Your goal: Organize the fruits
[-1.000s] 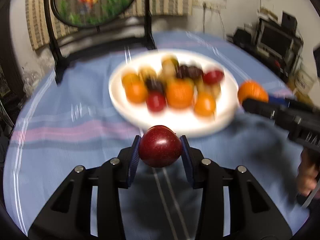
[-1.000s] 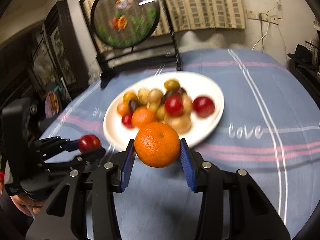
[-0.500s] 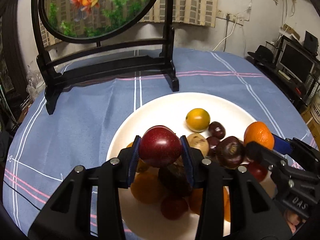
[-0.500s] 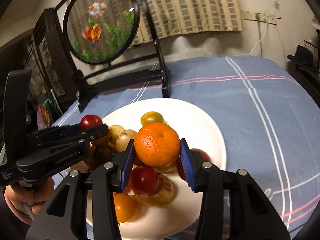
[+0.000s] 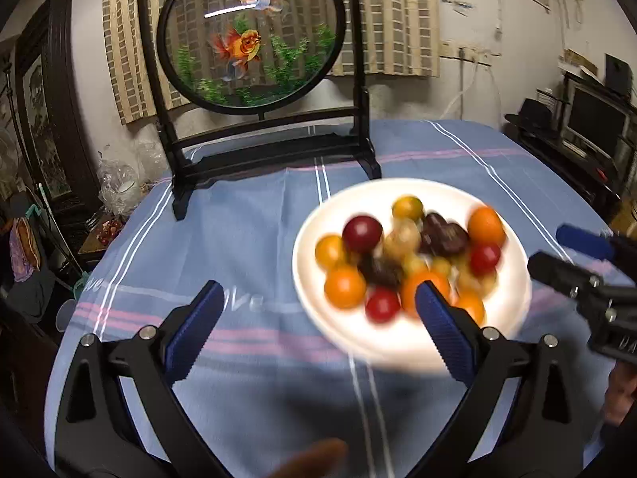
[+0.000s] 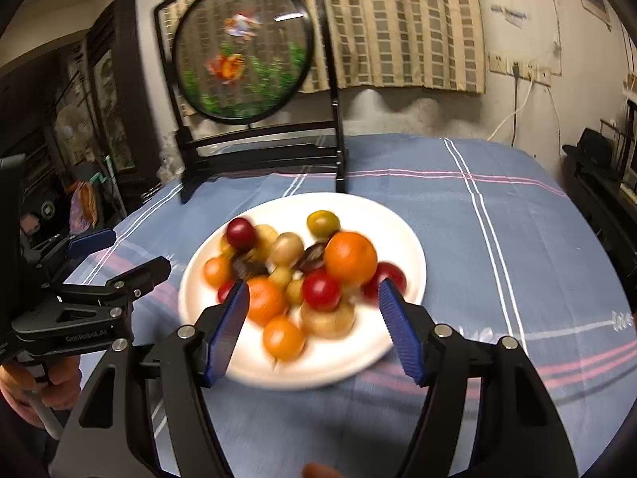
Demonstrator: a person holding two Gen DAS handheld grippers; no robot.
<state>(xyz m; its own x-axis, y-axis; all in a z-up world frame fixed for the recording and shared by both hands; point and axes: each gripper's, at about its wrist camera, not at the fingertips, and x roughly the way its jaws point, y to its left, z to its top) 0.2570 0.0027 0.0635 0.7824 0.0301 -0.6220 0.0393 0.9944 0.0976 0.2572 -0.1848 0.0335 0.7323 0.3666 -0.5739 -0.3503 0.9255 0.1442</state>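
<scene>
Pretty much done as far as I can tell. Biggest thing first: the tabletop [image 6: 497, 239] with its blue striped cloth has no loose fruit anywhere on it in either view, just the goldfish screen [image 5: 254, 36] standing at the far edge on its black stand. In the middle sits the white plate [image 6: 398, 223], and all the fruit is heaped on it: oranges, red plums, some dark ones and a few yellowish ones, bunched together and touching. The big orange [image 6: 350, 258] sits on the right side of the heap and a dark red plum [image 5: 362, 234] on the far left side, both resting on the pile with nothing gripping them. Now the tongs: the left tongs [image 5: 318, 332] have just been opening and stand spread very wide with nothing between the pads, hanging over the near left edge of the plate. The right tongs [image 6: 314, 328] have also just been opening, about halfway, empty too, over the near side of the plate. So my guess is both drops are finished, and unless there's fruit outside the views, nothing's left but pulling back. The plate area is motion-blurred, so I can't count pieces exactly.
</scene>
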